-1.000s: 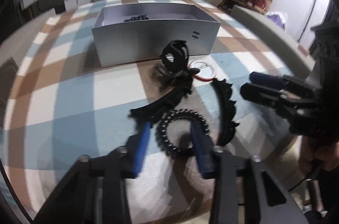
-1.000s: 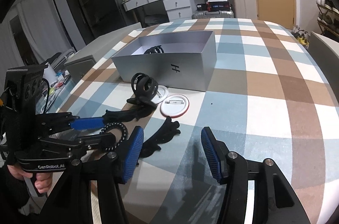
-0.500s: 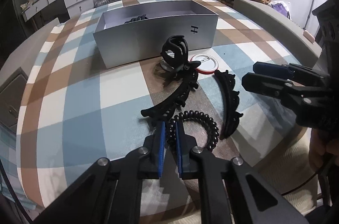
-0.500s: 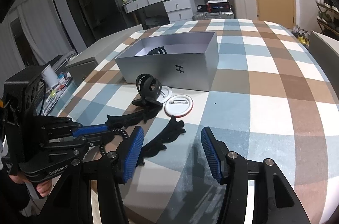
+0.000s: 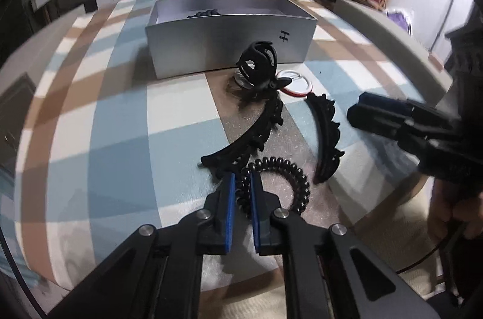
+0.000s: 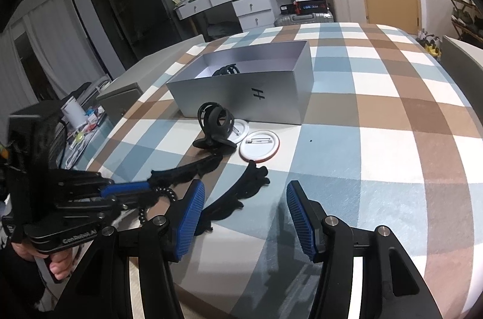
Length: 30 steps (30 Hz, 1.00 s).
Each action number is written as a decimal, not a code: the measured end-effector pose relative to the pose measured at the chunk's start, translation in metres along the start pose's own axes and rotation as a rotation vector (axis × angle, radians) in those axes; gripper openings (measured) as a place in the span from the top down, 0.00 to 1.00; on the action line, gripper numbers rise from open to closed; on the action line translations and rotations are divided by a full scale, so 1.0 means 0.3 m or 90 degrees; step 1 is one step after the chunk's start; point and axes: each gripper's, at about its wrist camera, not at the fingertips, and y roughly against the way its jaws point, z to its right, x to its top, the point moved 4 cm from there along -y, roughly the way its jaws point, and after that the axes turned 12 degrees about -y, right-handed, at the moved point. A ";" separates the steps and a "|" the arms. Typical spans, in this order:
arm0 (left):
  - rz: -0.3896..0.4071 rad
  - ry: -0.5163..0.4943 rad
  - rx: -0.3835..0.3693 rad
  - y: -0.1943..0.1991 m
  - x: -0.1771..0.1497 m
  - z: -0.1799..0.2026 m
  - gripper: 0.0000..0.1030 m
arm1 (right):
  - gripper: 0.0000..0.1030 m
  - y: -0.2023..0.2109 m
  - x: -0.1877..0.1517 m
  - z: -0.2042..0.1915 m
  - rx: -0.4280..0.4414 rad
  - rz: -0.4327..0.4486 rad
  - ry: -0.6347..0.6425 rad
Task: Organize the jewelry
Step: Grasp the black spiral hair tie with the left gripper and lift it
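Between left pads: spiral hair tie, pinched at its near rim by left gripper
Right gripper: half open, empty (farther)
Ahead: silver box, long axis crosswise

Claw clip before box, badge right, coil tie nearest

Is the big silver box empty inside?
No, the right wrist view shows a black hair claw lying inside the silver cardboard box.
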 end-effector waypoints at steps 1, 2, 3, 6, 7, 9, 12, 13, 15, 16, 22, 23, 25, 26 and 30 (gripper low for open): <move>-0.005 0.004 -0.009 0.002 -0.001 0.000 0.95 | 0.46 0.003 0.000 -0.002 0.000 0.001 0.000; -0.011 0.006 -0.012 0.003 -0.001 -0.001 0.94 | 0.46 0.005 -0.001 -0.002 0.001 0.002 0.001; -0.017 0.007 -0.012 0.004 -0.002 0.001 0.94 | 0.46 0.006 -0.002 -0.003 0.001 0.002 0.001; -0.037 -0.009 -0.007 0.004 0.003 0.022 0.90 | 0.46 0.006 0.001 -0.003 0.003 0.005 0.000; -0.043 -0.017 -0.003 0.003 0.004 0.027 0.88 | 0.46 0.007 0.002 -0.003 0.004 0.005 -0.002; -0.063 -0.044 0.018 -0.006 0.012 0.049 0.88 | 0.46 0.006 0.002 -0.003 0.005 0.004 -0.003; -0.084 -0.065 0.042 -0.009 0.012 0.062 0.87 | 0.46 0.006 0.002 -0.006 0.007 0.002 -0.002; -0.088 -0.069 0.044 -0.010 0.013 0.063 0.87 | 0.46 0.006 0.001 -0.006 0.008 0.000 -0.001; -0.091 -0.072 0.041 -0.012 0.012 0.059 0.89 | 0.46 0.003 0.000 -0.005 0.010 -0.006 -0.003; -0.090 -0.073 0.039 -0.011 0.010 0.058 0.94 | 0.46 -0.001 -0.001 -0.004 0.011 -0.014 -0.004; -0.075 -0.089 0.051 0.014 -0.009 0.062 0.95 | 0.45 -0.052 -0.020 -0.001 0.029 -0.077 -0.035; -0.069 -0.084 0.052 0.022 -0.009 0.055 0.95 | 0.45 -0.054 -0.019 -0.007 0.025 -0.072 -0.029; -0.058 -0.075 0.057 0.037 -0.004 0.043 0.95 | 0.45 -0.059 -0.019 -0.014 0.022 -0.077 -0.025; -0.053 -0.069 0.056 0.045 -0.004 0.036 0.95 | 0.46 -0.062 -0.019 -0.021 0.023 -0.079 -0.024; -0.034 -0.062 0.068 0.071 0.004 0.020 0.95 | 0.46 -0.075 -0.029 -0.051 -0.001 -0.078 0.006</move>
